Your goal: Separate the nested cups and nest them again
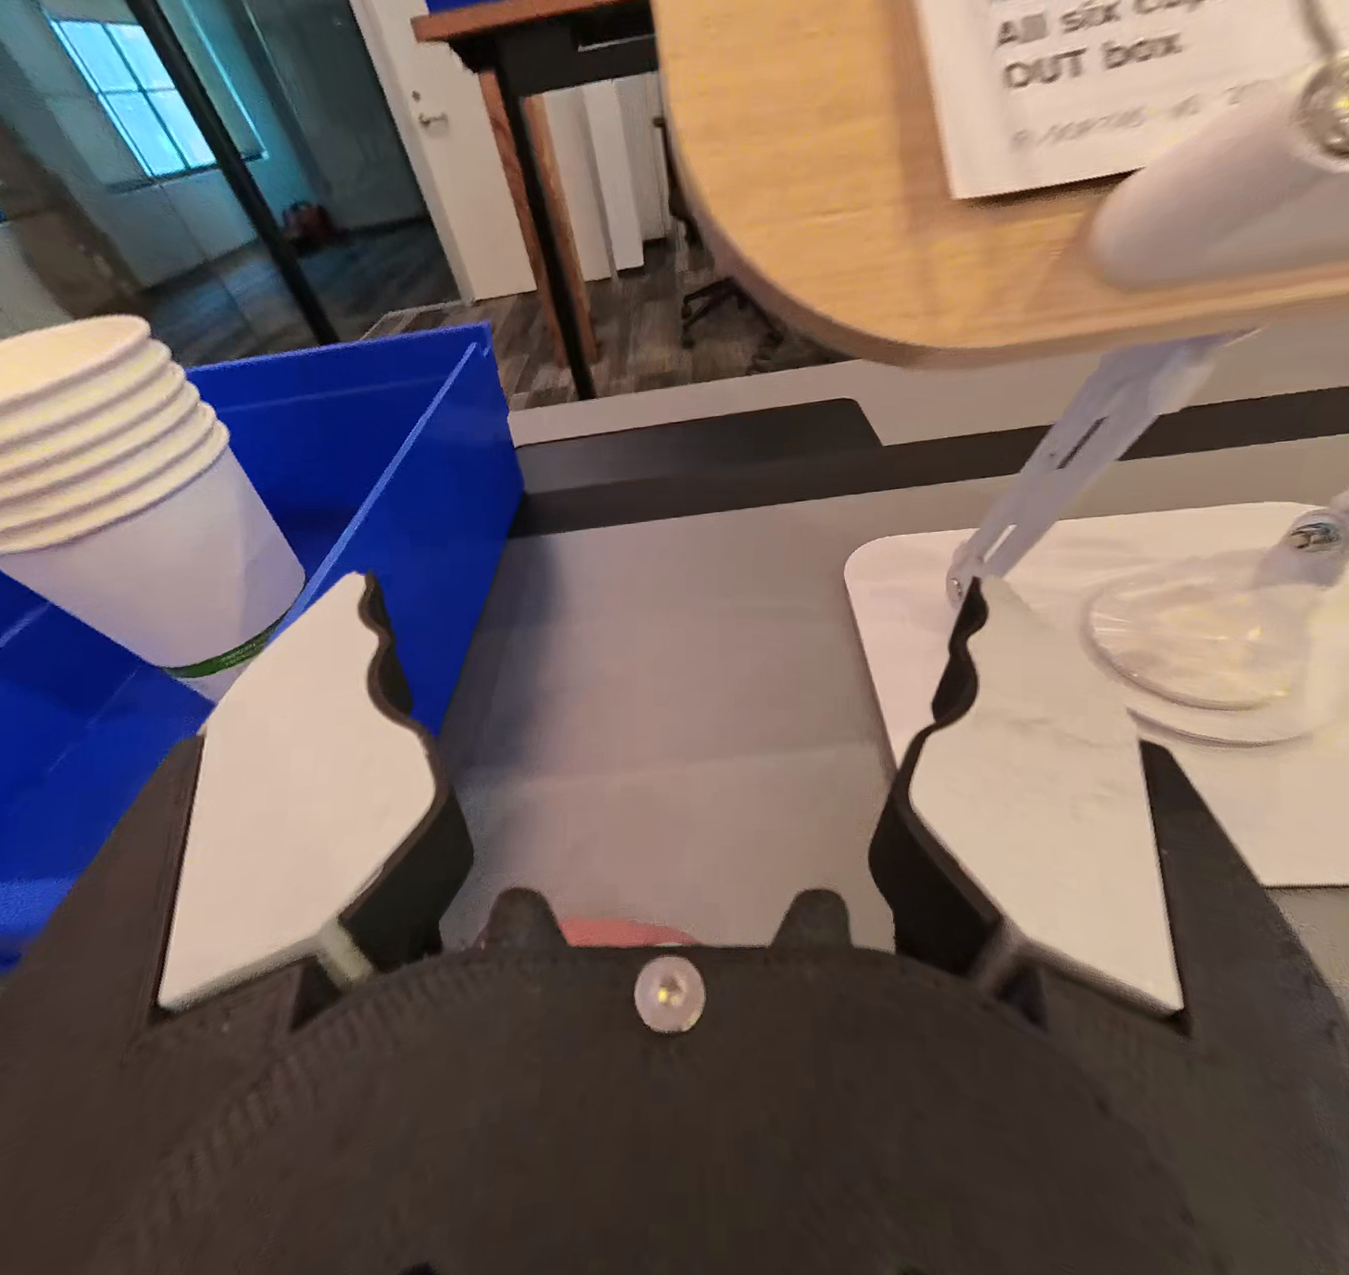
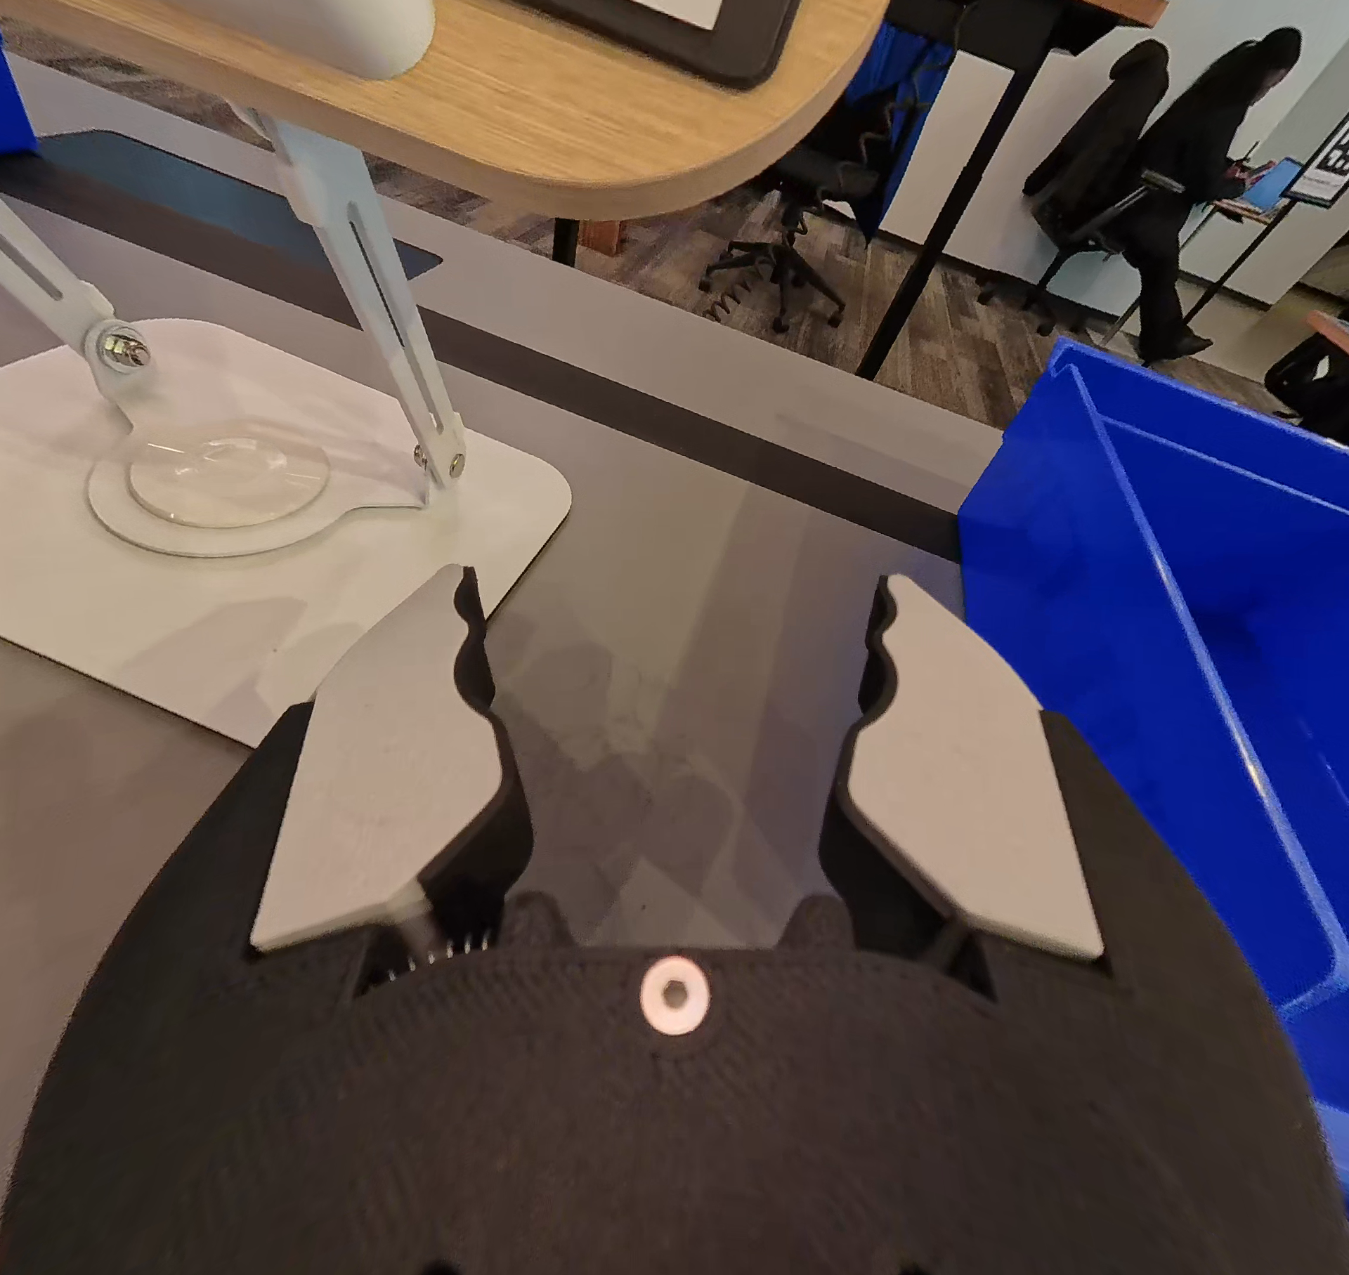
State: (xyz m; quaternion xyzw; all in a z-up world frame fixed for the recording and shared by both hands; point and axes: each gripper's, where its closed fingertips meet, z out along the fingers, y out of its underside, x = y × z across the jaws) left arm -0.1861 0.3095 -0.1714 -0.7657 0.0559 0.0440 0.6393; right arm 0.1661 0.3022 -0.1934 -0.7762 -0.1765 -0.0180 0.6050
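Together, one stack of nested white cups (image 1: 109,481) and its blue bin (image 1: 350,510) appear only in the left wrist view; a second blue bin (image 2: 1168,619) shows in the right; both grippers' jaws gape wide, holding nothing.

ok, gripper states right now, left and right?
Left gripper: open wide, nothing between its fingers; the stack of paper cups stands off to its left.
Right gripper: open, holding nothing.

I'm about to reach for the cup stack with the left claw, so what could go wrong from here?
1. The nested white paper cups stand in the blue bin; its wall could catch the open left claw.
2. The stack looks tall and light, so a sideways nudge may tip it.
3. The white stand leans nearby; a wide swing might hit it.
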